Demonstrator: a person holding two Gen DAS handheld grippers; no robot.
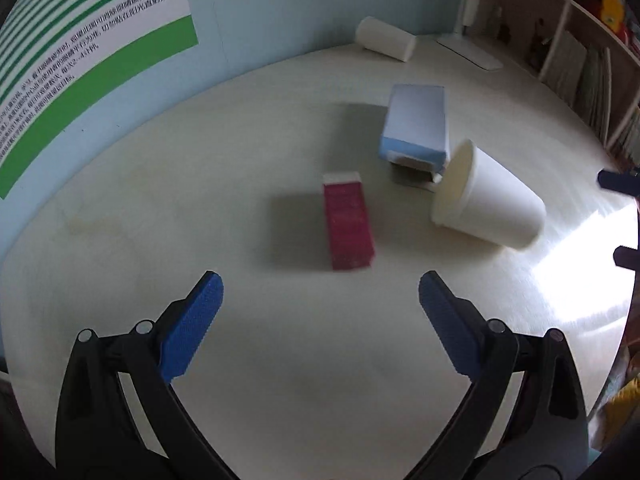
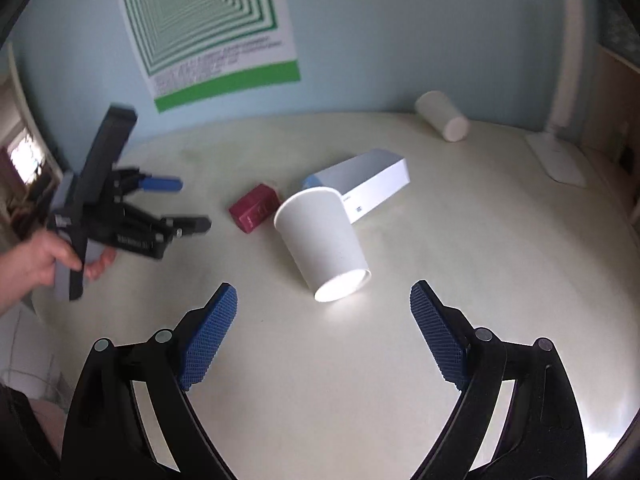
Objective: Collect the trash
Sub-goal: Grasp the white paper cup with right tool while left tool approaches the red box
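Observation:
A small red box [image 1: 348, 226] lies on the cream table, just ahead of my open, empty left gripper [image 1: 320, 292]. A white paper cup [image 1: 486, 200] lies on its side to its right. A blue-and-white box [image 1: 416, 126] lies behind them. In the right wrist view the cup [image 2: 324, 240] lies with its base toward my open, empty right gripper [image 2: 323, 300], a little ahead of the fingertips. The red box [image 2: 255, 208] and the white box [image 2: 362, 184] lie behind it. The left gripper [image 2: 190, 204] shows at the left, held in a hand.
A white cylinder [image 1: 386, 38] lies on its side at the table's far edge, also in the right wrist view [image 2: 442, 120]. A white lamp base [image 2: 558, 160] stands at the far right. A shelf [image 1: 568, 48] lines the right. A green poster [image 2: 208, 24] hangs on the wall.

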